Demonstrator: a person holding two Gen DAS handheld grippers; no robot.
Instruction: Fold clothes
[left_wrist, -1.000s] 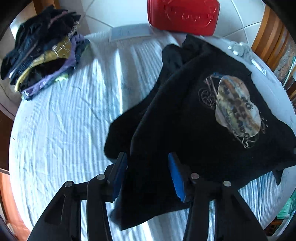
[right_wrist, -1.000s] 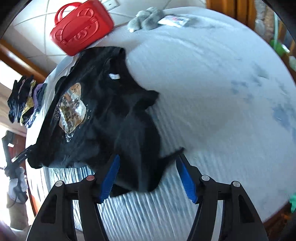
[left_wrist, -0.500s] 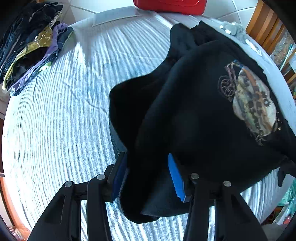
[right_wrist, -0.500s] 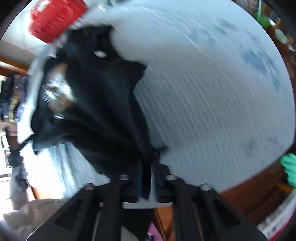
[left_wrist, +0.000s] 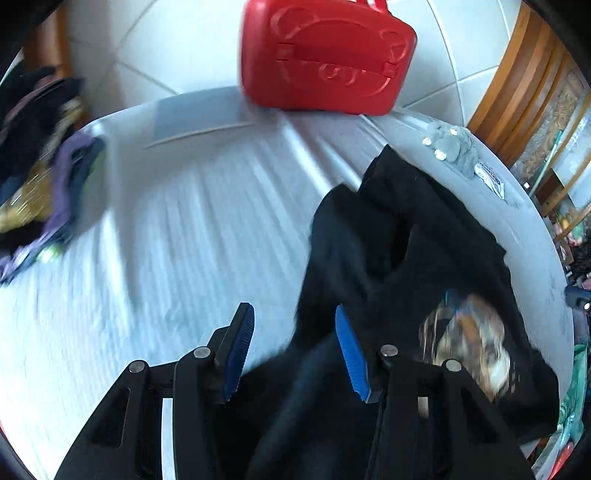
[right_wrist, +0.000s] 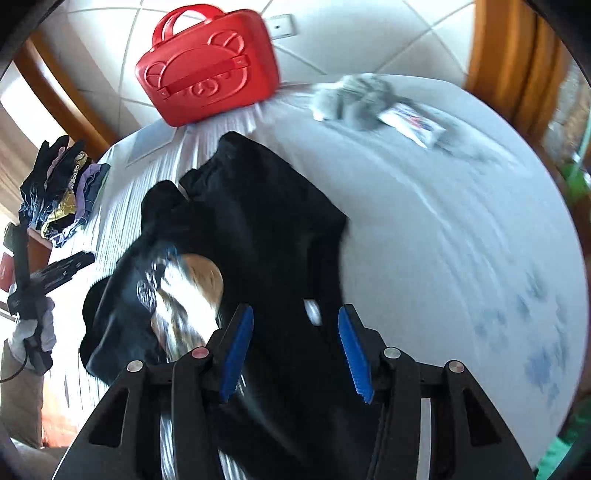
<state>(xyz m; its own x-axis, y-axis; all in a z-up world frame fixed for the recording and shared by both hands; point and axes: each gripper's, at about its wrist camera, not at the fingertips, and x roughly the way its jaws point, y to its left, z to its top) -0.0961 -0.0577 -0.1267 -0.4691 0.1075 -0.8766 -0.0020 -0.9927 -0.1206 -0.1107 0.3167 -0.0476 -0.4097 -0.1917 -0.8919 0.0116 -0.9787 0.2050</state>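
Both grippers gape over the black shirt (right_wrist: 258, 221); nothing gripped

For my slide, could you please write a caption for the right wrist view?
Open right gripper above a crumpled black shirt on the white bed, red case behind.

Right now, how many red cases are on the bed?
1. The red case stands at the far edge of the bed, beyond the black shirt. Nothing suggests another is hidden.
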